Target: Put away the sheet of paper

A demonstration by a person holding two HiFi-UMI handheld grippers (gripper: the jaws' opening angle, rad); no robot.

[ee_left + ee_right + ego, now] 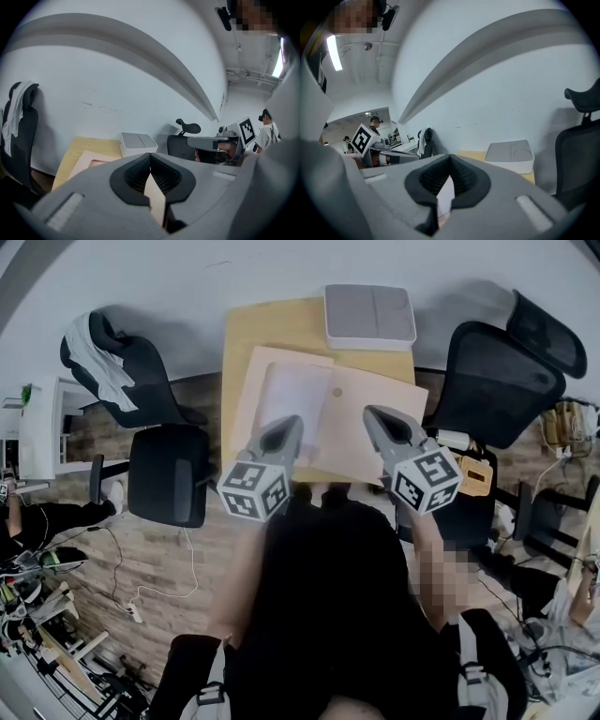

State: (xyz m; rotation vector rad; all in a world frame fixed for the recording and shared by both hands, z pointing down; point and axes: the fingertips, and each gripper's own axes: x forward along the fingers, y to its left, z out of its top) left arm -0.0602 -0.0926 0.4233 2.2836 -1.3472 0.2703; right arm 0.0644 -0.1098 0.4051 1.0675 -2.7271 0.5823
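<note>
Both pairs of fingers are clamped. Left gripper (289, 423) pinches the near edge of the tan folder (375, 390), right gripper (372, 413) pinches its right flap. Paper (295, 395) lies in the open folder's left half, just past the left fingertips, on the table (248, 329).

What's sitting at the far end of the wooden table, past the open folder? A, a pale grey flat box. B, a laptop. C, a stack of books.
A: the head view shows a pale grey flat box at the far end of the wooden table, near the wall.
</note>
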